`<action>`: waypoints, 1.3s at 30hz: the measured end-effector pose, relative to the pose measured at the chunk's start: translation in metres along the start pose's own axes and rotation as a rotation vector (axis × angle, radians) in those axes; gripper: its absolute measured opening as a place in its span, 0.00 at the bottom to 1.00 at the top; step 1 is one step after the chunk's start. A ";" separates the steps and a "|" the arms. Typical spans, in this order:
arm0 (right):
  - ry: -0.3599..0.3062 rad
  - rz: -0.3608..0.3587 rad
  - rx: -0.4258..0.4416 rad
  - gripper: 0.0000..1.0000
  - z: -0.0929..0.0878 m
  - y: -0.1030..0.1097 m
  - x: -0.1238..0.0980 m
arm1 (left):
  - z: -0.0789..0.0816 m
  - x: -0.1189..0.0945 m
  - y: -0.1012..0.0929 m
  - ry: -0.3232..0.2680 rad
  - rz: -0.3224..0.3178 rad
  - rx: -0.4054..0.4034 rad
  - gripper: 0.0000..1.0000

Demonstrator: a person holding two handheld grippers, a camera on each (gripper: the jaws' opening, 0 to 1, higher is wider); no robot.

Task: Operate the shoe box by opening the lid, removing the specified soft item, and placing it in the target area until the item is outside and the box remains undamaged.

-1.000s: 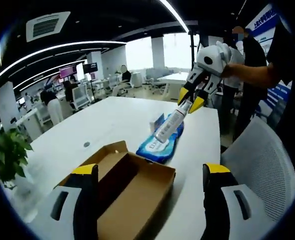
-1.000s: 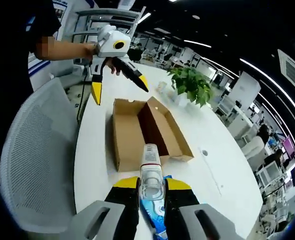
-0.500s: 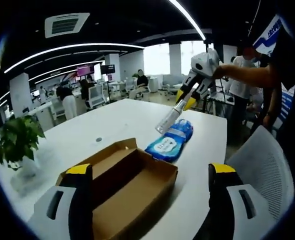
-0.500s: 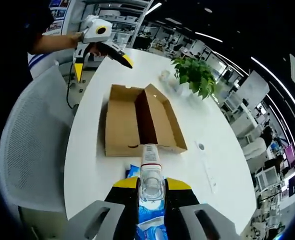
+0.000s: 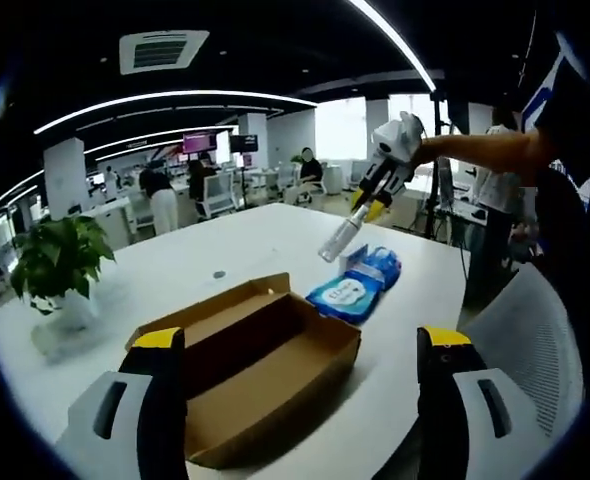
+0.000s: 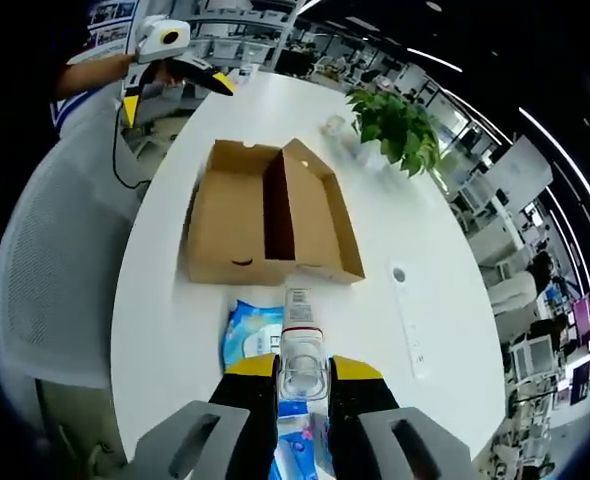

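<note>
The brown shoe box [image 5: 250, 365] lies open on the white table [image 5: 235, 245], its lid folded flat beside it and its inside bare. My left gripper [image 5: 300, 338] hovers open over the box's near end, nothing between its jaws. My right gripper [image 5: 367, 205] is held high past the box, shut on a clear tube with a white cap [image 5: 339, 237]. In the right gripper view the tube [image 6: 299, 340] points out from the right gripper [image 6: 302, 368] toward the box [image 6: 265, 215], with the left gripper [image 6: 175, 95] beyond. A blue soft pack [image 5: 356, 290] lies under the tube, seen as the pack [image 6: 247, 335].
A potted plant [image 5: 57, 265] and a small clear cup [image 6: 331, 125] stand on the table's far side. A grey mesh chair [image 6: 45, 270] sits at the table's edge. A round grommet [image 6: 398, 273] is set in the tabletop. People and desks fill the office behind.
My right gripper has lifted the tube higher and away from the blue pack. Both cameras have drawn back, so the box looks farther off and more of the pack shows.
</note>
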State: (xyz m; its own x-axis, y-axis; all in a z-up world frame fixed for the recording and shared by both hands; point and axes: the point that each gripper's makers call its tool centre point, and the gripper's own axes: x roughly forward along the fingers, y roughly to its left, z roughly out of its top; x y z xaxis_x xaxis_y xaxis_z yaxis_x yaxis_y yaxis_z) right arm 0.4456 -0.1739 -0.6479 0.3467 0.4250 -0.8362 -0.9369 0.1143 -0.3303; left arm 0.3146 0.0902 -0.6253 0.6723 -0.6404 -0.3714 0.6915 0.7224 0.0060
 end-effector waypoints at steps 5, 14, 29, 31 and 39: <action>0.041 0.020 -0.011 0.13 -0.005 -0.010 0.008 | -0.007 -0.008 0.002 0.017 0.027 0.003 1.00; 0.121 0.058 -0.029 0.13 -0.018 -0.020 0.026 | -0.011 -0.021 0.010 0.011 0.080 -0.015 1.00; 0.310 0.129 -0.091 0.14 -0.042 -0.034 0.057 | -0.019 -0.037 0.015 0.016 0.142 -0.029 0.99; 0.329 0.148 -0.092 0.14 -0.044 -0.034 0.061 | -0.021 -0.039 0.016 0.016 0.152 -0.033 0.99; 0.413 0.196 -0.106 0.14 -0.051 -0.033 0.072 | -0.033 -0.042 0.018 0.033 0.173 -0.050 0.99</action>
State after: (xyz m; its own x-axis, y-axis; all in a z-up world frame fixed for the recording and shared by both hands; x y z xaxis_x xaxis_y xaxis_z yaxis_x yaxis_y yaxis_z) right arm 0.5039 -0.1925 -0.7197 0.1729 0.0341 -0.9844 -0.9841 -0.0343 -0.1740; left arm 0.2896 0.1385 -0.6403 0.7705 -0.4970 -0.3992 0.5515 0.8337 0.0265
